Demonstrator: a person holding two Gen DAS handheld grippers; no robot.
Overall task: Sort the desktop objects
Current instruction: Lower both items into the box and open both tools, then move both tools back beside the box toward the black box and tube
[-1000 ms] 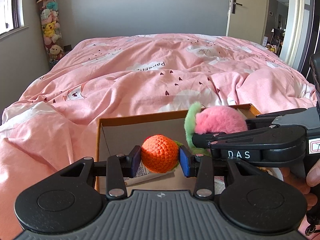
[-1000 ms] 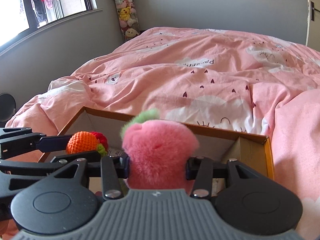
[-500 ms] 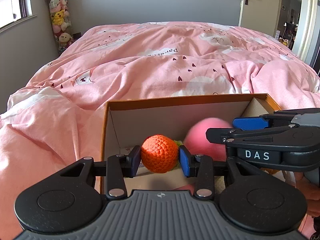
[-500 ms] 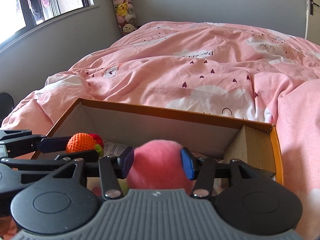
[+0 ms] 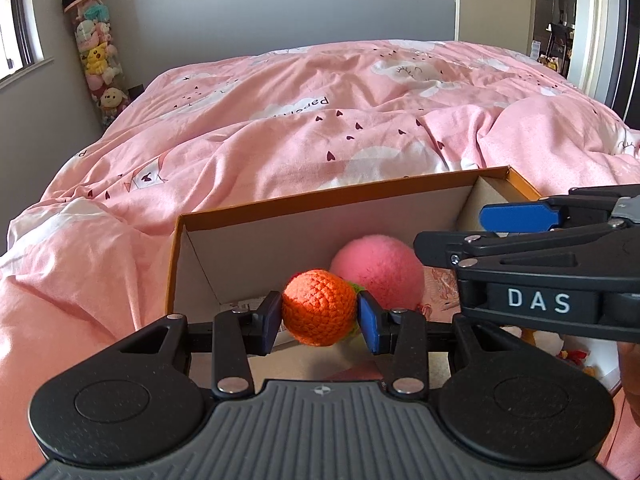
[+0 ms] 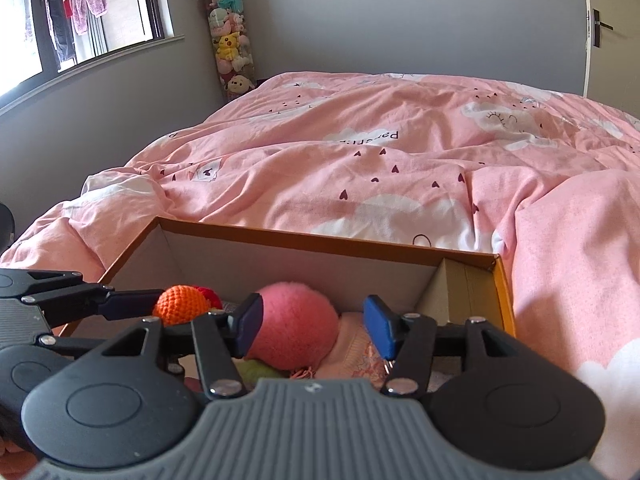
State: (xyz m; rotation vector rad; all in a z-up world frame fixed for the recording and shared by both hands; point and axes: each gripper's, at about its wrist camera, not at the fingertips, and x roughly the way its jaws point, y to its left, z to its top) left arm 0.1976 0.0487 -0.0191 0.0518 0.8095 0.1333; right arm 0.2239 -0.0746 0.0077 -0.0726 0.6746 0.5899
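Note:
My left gripper (image 5: 320, 322) is shut on an orange crocheted ball (image 5: 319, 307) and holds it over the near left part of an open cardboard box (image 5: 320, 200). The ball also shows in the right wrist view (image 6: 181, 309). A fluffy pink plush ball (image 6: 294, 326) lies loose inside the box (image 6: 320, 240), behind the orange ball in the left wrist view (image 5: 378, 270). My right gripper (image 6: 316, 328) is open, its jaws apart over the box, the plush ball resting near its left finger (image 6: 248, 326). It reaches in from the right in the left wrist view (image 5: 452, 236).
The box sits on a bed with a rumpled pink duvet (image 5: 340, 120). Pink cloth and paper items (image 6: 360, 354) lie on the box floor. A tall tube of stuffed toys (image 5: 94, 52) stands in the far left corner. A door (image 5: 492, 0) is at the back right.
My right gripper opened and let go of the pink plush ball, which dropped into the box. Both grippers lowered toward the box. The left one still holds the orange ball.

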